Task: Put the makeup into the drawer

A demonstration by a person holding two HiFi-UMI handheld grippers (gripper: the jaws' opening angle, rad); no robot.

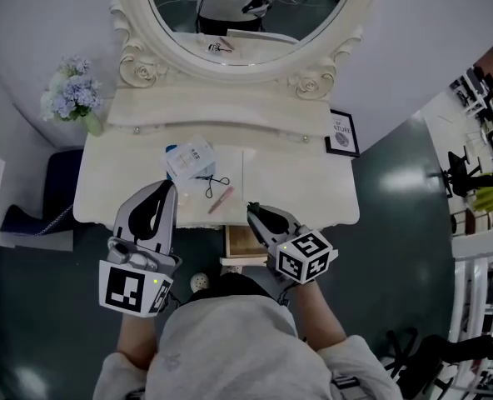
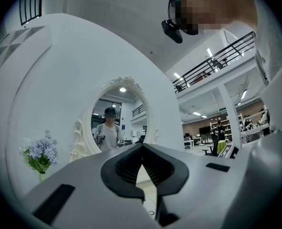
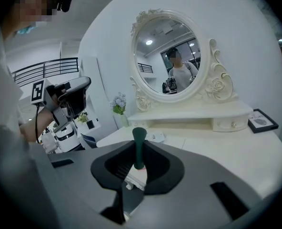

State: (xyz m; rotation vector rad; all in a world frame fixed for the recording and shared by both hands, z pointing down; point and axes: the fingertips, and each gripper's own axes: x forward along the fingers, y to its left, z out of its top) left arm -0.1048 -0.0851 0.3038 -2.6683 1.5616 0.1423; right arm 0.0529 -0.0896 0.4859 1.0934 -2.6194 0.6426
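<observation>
My right gripper [image 3: 139, 148] is shut on a small makeup tool with a dark green handle [image 3: 139, 144] and a white and pink end, and the handle sticks up past the jaws. In the head view this gripper [image 1: 254, 212] hovers at the front edge of the white vanity table [image 1: 313, 192], just above the open drawer [image 1: 241, 242]. My left gripper [image 1: 166, 190] is over the table's front left; its jaws [image 2: 142, 150] meet at the tips with nothing between them. A pink stick [image 1: 221, 198], a black eyelash curler [image 1: 212, 183] and a white and blue packet [image 1: 190, 158] lie on the tabletop.
An oval mirror [image 1: 251, 15] in a carved frame stands at the back of the table. A vase of pale flowers [image 1: 73, 94] is at the back left and a small framed picture [image 1: 342, 133] at the back right. A dark chair [image 1: 55, 192] stands to the left.
</observation>
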